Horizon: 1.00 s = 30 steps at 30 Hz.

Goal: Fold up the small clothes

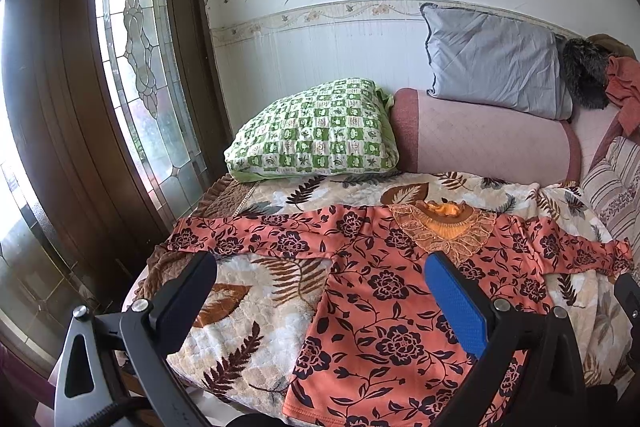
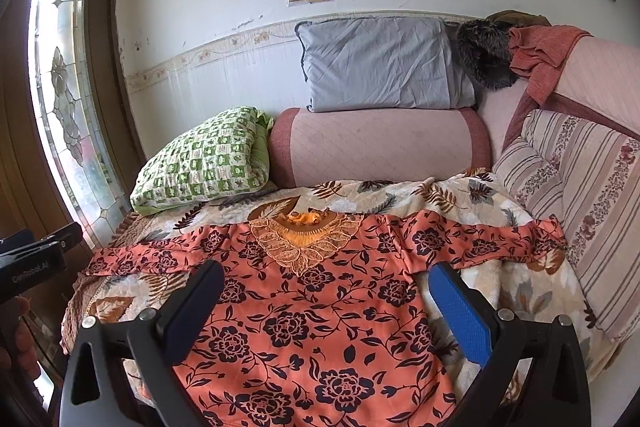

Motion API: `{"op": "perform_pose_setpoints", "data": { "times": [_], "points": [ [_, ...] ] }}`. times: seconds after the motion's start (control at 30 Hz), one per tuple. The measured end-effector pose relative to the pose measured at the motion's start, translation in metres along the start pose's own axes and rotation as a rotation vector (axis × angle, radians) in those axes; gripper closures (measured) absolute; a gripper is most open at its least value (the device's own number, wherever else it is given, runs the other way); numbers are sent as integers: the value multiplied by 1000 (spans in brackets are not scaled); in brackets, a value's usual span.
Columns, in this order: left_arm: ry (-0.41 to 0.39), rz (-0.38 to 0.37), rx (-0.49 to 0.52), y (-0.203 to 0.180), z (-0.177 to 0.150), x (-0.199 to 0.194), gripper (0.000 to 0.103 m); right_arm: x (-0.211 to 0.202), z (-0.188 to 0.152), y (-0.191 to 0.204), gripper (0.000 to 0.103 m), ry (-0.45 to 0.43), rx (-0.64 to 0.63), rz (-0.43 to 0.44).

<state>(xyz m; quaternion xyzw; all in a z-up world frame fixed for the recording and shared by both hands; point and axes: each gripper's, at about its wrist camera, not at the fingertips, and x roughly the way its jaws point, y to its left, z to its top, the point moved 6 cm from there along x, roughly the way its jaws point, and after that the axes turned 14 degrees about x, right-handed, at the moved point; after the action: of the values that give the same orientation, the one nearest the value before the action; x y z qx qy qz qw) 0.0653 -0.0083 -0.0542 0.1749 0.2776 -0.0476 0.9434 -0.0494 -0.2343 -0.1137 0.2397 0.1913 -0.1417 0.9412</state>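
Note:
An orange blouse with dark flower print [image 1: 384,311] [image 2: 304,315] lies spread flat on a leaf-patterned blanket [image 1: 260,315] [image 2: 476,203], both sleeves stretched out sideways and its lace collar [image 1: 444,227] [image 2: 308,239] at the far end. My left gripper [image 1: 322,267] hovers open above the blouse's left side near the armpit, holding nothing. Over the blouse's right side my right gripper [image 2: 326,277] is open too, its blue pad [image 2: 460,311] near the right edge of the cloth. The left gripper's body [image 2: 36,255] shows at the left edge of the right wrist view.
A green checked pillow [image 1: 316,131] [image 2: 204,163] and a pink bolster [image 1: 488,143] [image 2: 380,147] lie beyond the blouse. A grey pillow [image 2: 380,63] sits on the bolster. Striped cushions [image 2: 580,195] line the right side. A glass-panelled door [image 1: 136,59] stands at left.

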Motion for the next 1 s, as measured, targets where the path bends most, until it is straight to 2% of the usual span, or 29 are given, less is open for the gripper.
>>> {"op": "perform_pose_setpoints", "data": {
  "times": [0.57,1.0],
  "points": [
    [24,-2,-2,2,-4,20,0,26,-9,15,0,70,-52,-43],
    [18,0,3,-5,-4,19,0,33,-9,19,0,90,-62,-45]
  ]
}}
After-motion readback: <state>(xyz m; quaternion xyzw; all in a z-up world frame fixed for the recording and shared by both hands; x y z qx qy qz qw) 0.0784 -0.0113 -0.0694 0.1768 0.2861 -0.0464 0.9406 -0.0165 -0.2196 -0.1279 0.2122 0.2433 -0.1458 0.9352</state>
